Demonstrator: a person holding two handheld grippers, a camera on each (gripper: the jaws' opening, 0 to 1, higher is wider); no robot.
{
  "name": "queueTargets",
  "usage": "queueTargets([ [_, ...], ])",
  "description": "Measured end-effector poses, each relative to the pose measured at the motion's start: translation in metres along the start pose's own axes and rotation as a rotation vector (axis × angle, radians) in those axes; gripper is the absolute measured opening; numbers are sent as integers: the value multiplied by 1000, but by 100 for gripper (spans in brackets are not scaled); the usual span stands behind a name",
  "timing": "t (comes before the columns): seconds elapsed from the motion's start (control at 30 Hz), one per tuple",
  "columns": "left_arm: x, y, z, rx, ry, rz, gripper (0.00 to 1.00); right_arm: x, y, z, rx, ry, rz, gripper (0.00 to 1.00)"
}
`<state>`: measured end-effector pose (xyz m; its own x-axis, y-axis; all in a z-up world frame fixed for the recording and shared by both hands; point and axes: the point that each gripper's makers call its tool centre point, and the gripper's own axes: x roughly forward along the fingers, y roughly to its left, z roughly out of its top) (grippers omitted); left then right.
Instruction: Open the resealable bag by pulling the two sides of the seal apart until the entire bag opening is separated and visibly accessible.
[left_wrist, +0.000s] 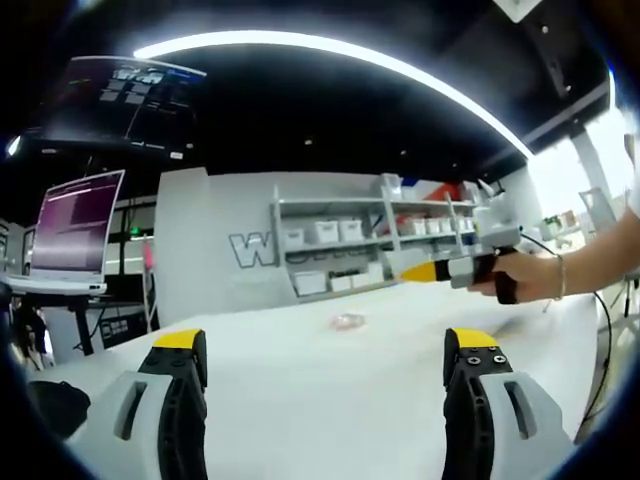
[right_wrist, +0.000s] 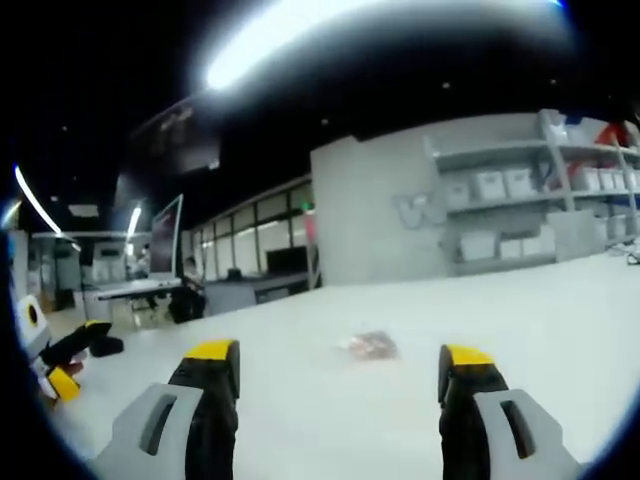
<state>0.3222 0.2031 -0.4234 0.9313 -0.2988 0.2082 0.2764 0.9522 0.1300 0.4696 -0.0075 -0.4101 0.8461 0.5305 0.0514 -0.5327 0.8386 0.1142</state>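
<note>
A small clear resealable bag (left_wrist: 348, 320) with reddish contents lies flat on the white table (left_wrist: 300, 400), far ahead of my left gripper (left_wrist: 328, 348). That gripper is open, with nothing between its yellow-tipped jaws. At the right, a person's hand (left_wrist: 525, 277) holds my right gripper (left_wrist: 425, 270) above the table, beyond the bag. In the right gripper view the bag (right_wrist: 370, 345) lies a little ahead of my right gripper (right_wrist: 338, 358), which is open and empty. The left gripper (right_wrist: 50, 360) shows at the left edge of that view.
A monitor (left_wrist: 75, 225) stands on a desk to the left. Shelves with white bins (left_wrist: 340, 245) line a grey partition behind the table. A dark object (left_wrist: 55, 405) sits at the near left. A black cable (left_wrist: 605, 340) hangs at the right.
</note>
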Motion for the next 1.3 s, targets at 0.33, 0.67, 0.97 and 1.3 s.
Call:
queueTargets([
  [0.33,-1,1,1,-3,-8,-1,97,-19,-3,0,-12,-14,-24,82],
  [0.67,-1,0,1,4,-14,-2,97,-34,-7,4,2,-38,-38,82],
  [0.97,-1,1,2,13,-14,0,97,-48,-3,7,-10,-50,-38,83],
  [1.3,-1,2,4,17,-28,2,97,-56,-4,8,-9,-56,-27,84],
])
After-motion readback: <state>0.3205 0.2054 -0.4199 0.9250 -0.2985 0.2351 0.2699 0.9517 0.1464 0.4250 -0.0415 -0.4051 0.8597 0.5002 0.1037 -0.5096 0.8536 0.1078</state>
